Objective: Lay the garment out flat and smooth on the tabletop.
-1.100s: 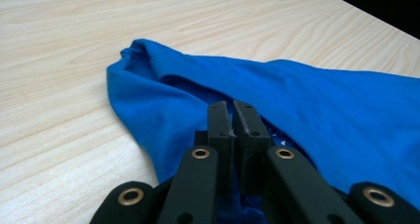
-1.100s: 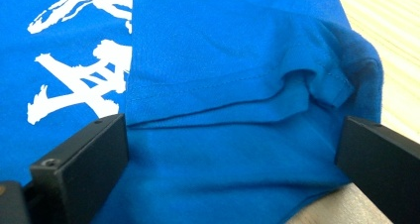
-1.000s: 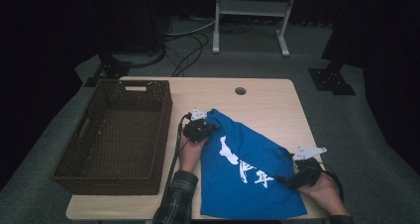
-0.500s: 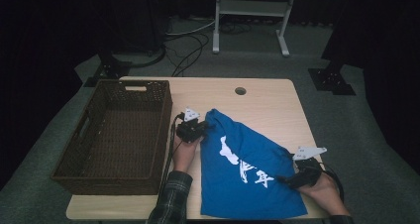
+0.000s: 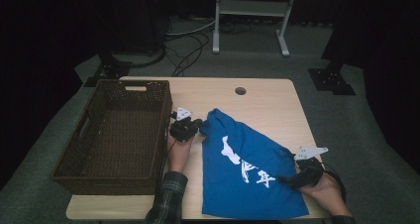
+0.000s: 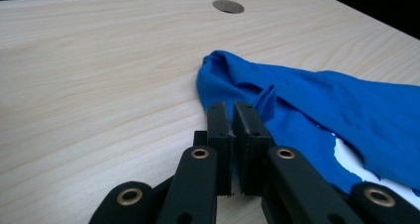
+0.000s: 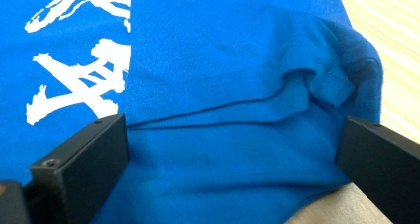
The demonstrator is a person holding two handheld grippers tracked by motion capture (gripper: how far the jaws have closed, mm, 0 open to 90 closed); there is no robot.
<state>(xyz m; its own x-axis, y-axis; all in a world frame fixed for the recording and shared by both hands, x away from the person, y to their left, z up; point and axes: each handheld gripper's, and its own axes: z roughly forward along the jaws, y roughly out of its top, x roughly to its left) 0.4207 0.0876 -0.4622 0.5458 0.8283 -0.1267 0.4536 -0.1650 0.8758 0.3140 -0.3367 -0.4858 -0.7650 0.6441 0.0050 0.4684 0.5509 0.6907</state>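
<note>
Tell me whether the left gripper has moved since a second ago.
Yes. The left gripper has shifted left, away from the shirt and nearer the basket.

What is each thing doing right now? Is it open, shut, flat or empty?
Blue T-shirt: lying on the table, partly folded, print side up.
Left gripper: shut, empty, at the shirt's edge.
Right gripper: open, jaws wide apart over the shirt's folded sleeve.
Wicker basket: upright, empty.
Table: has a small round hole near its far edge.

Basket (image 5: 116, 135) on table (image 5: 267, 97) at left, shirt (image 5: 247, 169) right of it, cable hole (image 5: 240, 91) behind.
</note>
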